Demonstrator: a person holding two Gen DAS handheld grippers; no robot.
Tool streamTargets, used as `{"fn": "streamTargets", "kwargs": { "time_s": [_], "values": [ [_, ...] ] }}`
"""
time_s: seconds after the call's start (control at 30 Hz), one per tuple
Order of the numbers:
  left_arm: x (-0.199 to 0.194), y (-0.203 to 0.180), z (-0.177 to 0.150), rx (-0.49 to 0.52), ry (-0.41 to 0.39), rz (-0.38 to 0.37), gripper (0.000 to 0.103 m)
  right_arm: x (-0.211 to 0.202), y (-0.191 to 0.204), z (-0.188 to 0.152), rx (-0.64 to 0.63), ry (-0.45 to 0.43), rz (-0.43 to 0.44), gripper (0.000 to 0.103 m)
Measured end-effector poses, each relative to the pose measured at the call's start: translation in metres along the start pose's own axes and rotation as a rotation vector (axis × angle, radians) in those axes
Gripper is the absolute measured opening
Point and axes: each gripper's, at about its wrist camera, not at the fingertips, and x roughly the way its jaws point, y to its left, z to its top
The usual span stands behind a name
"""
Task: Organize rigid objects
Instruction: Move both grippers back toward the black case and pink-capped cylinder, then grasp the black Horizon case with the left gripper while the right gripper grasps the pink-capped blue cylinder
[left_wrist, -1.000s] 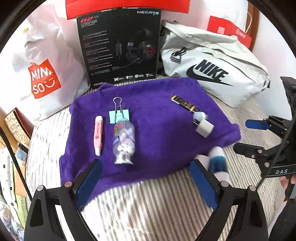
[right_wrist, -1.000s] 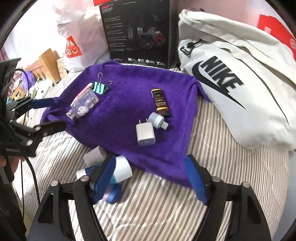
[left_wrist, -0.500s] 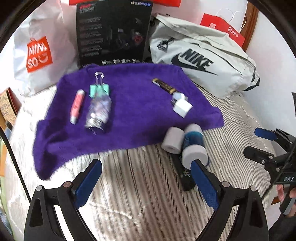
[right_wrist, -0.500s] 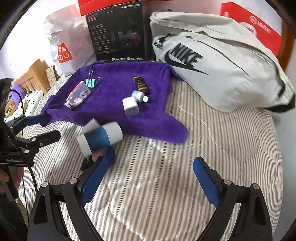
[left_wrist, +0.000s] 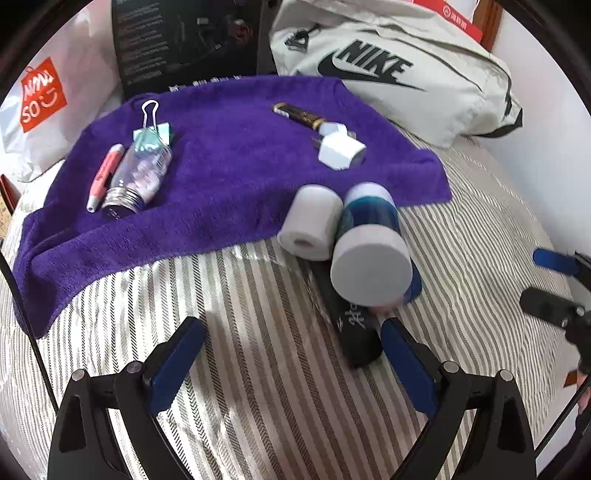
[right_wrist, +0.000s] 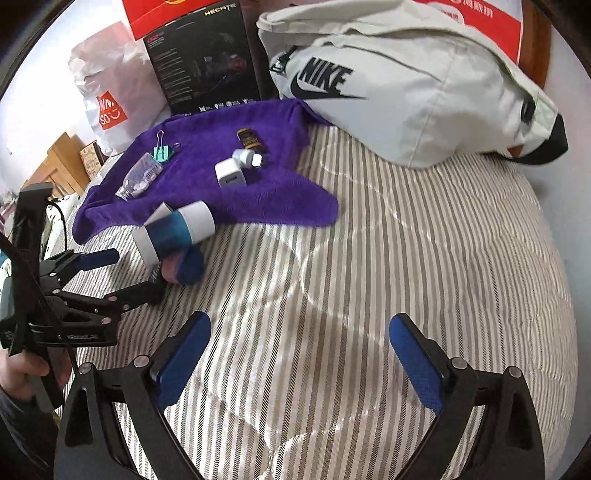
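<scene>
Right hand-held gripper (right_wrist: 297, 354): jaws opening, nothing between them, over striped bedspread (right_wrist: 406, 258). Left hand-held gripper (left_wrist: 291, 354): wide open, empty. Blue-and-white cylindrical container (left_wrist: 369, 240) lies on its side at the purple towel's (left_wrist: 221, 166) edge.

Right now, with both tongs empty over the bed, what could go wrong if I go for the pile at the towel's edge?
1. The blue-banded cylinder lies on its side atop a black tube; a nudge could roll it across the striped bedspread.
2. The white roll touches it, so one may push the other.
3. The left tongs, open, are close to the right tongs; their jaws are opening, so they might collide.
</scene>
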Motion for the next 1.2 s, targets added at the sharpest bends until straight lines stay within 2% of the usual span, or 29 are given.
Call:
{"fn": "streamTargets", "kwargs": {
  "time_s": [0.2,0.37,0.43,0.53,0.57,0.6,0.67,0.7,0.83,0.93,1.2],
  "values": [
    [-0.007,0.008,-0.006,0.018,-0.011,0.064,0.099,0.008,-0.001,-0.006,0.002,0.023,0.013,0.096],
    [-0.001,0.0,0.002,0.049,-0.017,0.056,0.097,0.012,0.001,-0.007,0.009,0.023,0.035,0.096],
    [0.003,-0.006,0.003,0.076,-0.021,0.061,0.092,0.015,0.002,-0.006,0.009,0.026,0.039,0.096],
    [0.001,-0.012,0.001,0.11,-0.068,0.051,0.066,0.018,0.003,-0.007,0.002,0.037,0.043,0.096],
    [0.0,-0.012,0.001,0.11,-0.076,0.05,0.05,0.019,0.002,-0.007,0.001,0.039,0.042,0.096],
    [-0.001,-0.01,0.002,0.105,-0.081,0.042,0.041,0.02,0.001,-0.008,0.003,0.041,0.04,0.096],
    [-0.001,-0.007,0.004,0.105,-0.08,0.019,0.035,0.022,-0.002,-0.009,0.015,0.047,0.044,0.096],
    [-0.002,-0.008,0.005,0.113,-0.077,0.004,0.023,0.024,-0.004,-0.009,0.021,0.051,0.045,0.096],
    [-0.005,-0.009,0.002,0.137,-0.073,-0.001,0.022,0.027,-0.004,-0.009,0.033,0.055,0.044,0.096],
    [-0.011,0.001,-0.003,0.115,-0.07,0.013,0.022,0.028,0.001,-0.008,0.024,0.055,0.046,0.096],
    [-0.03,0.052,-0.025,0.04,-0.054,0.091,0.022,0.039,0.035,0.005,-0.018,0.032,0.115,0.096]
  ]
}}
